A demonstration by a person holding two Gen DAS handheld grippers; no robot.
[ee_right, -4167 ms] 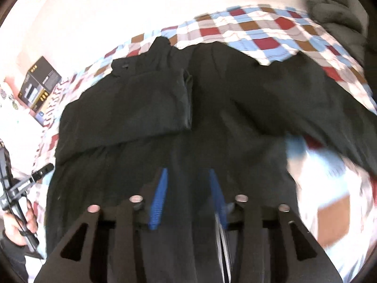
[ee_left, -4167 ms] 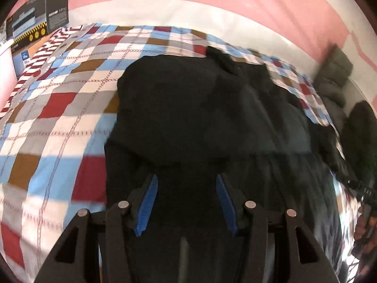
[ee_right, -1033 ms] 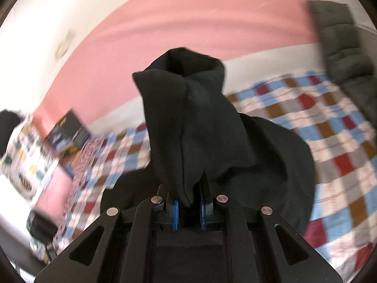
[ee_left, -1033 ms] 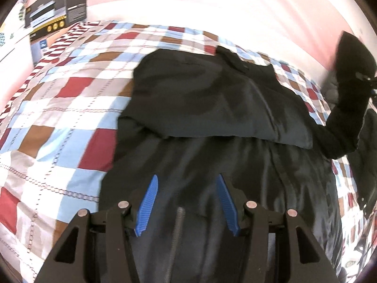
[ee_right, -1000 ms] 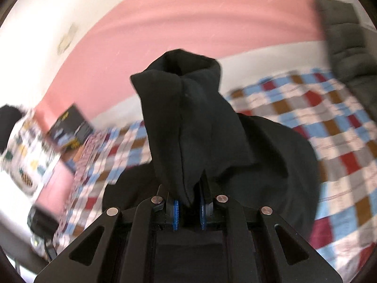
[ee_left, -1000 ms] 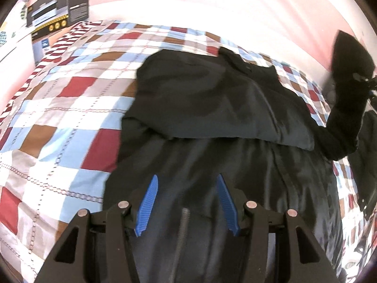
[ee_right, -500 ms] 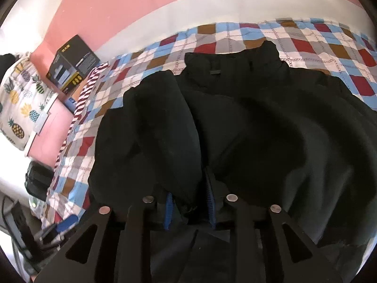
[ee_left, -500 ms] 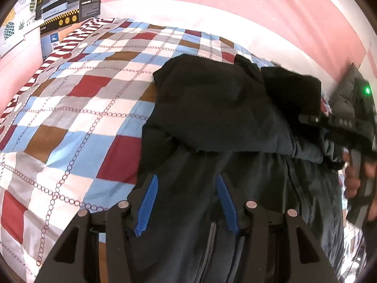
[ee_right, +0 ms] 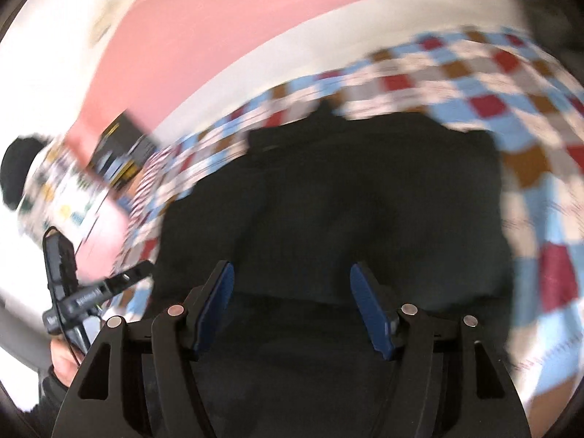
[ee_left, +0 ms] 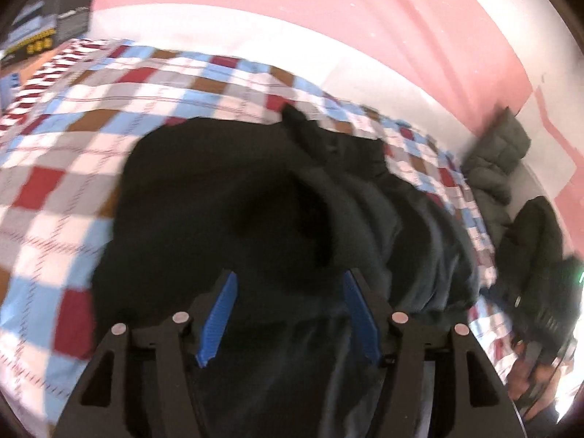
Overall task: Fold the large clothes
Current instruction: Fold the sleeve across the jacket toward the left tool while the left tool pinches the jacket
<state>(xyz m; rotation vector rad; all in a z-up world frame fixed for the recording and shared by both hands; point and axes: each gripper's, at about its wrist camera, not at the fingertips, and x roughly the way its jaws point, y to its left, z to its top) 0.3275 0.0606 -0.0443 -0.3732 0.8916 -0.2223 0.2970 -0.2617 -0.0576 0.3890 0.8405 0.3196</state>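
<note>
The large black jacket of smooth synthetic cloth [ee_left: 226,211] lies spread on the bed cover of red, blue, brown and white checks [ee_left: 54,189]. In the left wrist view it fills the centre and lower centre of the frame. Its collar [ee_left: 295,120] points toward the upper centre and its body runs down under the tool. The long axis therefore runs from the top of the frame to the bottom, in line with the fingers.

The left gripper [ee_left: 288,314] hangs over the lower body of the jacket. Its jaws are opening, and no cloth lies between the blue pads [ee_left: 219,310]. A sleeve [ee_left: 419,241] lies folded across the chest, right of centre.

The right gripper [ee_right: 292,310] hangs over the same garment, in the lower centre of its own view. Its jaws are opening, with only a gap between the blue pads [ee_right: 368,314]; nothing is held. In this view the collar [ee_right: 325,113] sits at upper centre, and the far side edge [ee_right: 500,197] runs down the right of the frame.

Both views are blurred, so fine creases cannot be read.

Judgement: both sleeves appear to be laid inward. The next fold probably brings the hem, at the bottom of each frame, up toward the collar. Both tools stand near the hem end, the left one toward the left edge of the jacket and the right one toward its right edge. Neither has a clear advantage in reach.

A dark padded garment [ee_left: 500,160] lies at the right edge of the left wrist view, well apart from the jacket.
</note>
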